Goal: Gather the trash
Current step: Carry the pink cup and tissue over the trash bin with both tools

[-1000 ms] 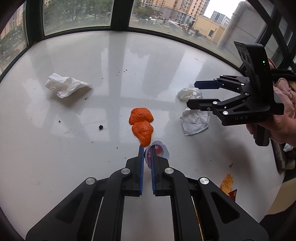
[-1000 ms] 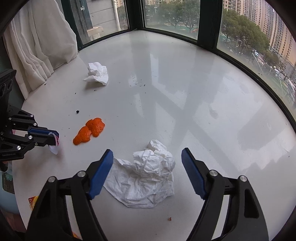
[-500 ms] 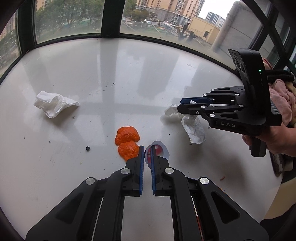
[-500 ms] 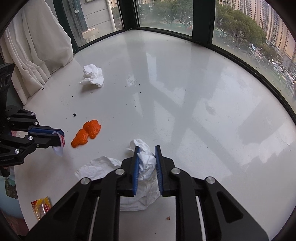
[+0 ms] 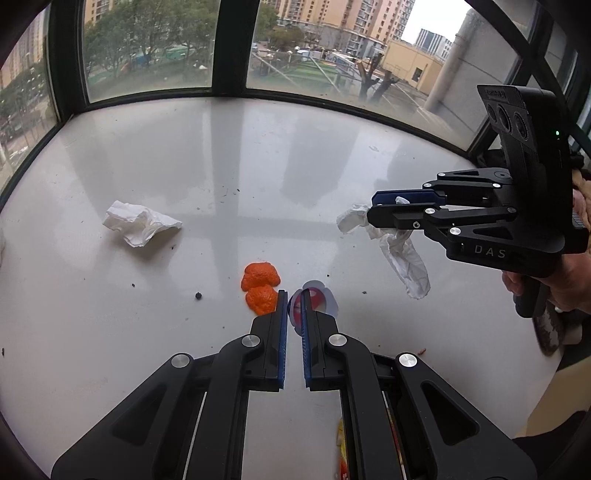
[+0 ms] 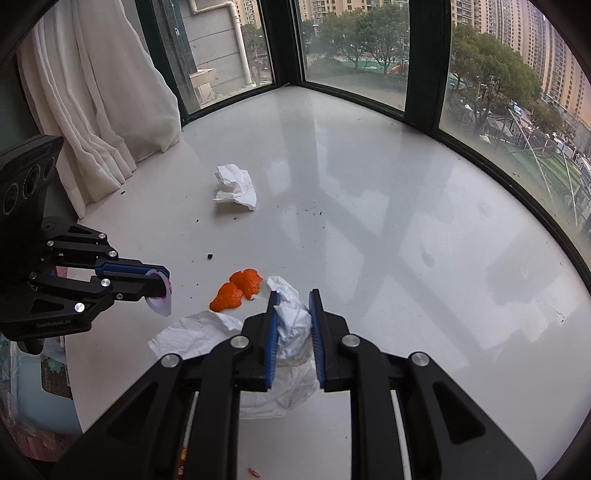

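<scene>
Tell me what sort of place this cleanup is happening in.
Probably an upper-floor apartment bay window: a glossy white sill wrapped by dark-framed windows, a white curtain at one side, and apartment towers outside below eye level.

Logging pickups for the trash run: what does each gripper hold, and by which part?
The left gripper pinches a small round lid by its edge. The right gripper clamps a crumpled tissue at its bunched top; the rest hangs below.
</scene>
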Tool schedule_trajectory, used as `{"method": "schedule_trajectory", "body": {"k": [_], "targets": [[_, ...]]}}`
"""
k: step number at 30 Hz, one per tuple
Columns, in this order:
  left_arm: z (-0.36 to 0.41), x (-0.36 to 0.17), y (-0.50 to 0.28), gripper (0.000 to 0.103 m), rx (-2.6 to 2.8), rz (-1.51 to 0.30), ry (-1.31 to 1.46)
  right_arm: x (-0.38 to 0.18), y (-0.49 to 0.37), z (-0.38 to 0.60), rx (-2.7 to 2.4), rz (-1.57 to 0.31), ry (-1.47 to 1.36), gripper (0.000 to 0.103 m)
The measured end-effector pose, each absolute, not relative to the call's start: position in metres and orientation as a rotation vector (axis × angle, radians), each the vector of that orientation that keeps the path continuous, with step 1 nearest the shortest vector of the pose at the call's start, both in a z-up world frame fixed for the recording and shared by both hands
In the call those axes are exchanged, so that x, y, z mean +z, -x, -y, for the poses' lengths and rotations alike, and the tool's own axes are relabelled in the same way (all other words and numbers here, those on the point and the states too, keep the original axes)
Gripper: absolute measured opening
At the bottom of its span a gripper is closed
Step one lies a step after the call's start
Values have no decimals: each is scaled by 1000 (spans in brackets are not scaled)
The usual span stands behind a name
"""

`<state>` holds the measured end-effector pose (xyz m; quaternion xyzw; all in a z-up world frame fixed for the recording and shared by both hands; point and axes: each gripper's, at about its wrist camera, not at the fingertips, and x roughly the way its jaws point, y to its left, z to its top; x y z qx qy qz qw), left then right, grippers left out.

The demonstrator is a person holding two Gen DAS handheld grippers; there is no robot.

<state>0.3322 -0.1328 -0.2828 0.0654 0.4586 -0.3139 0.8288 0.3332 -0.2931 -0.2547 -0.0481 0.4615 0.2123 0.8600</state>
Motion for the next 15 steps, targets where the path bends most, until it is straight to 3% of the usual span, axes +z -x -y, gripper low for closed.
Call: {"method": "schedule_trajectory", "body": {"k": [15], "targets": [[79,-234,-262,6,-556,-941,-89,-198,-285,233,564,-908,135,17]]}}
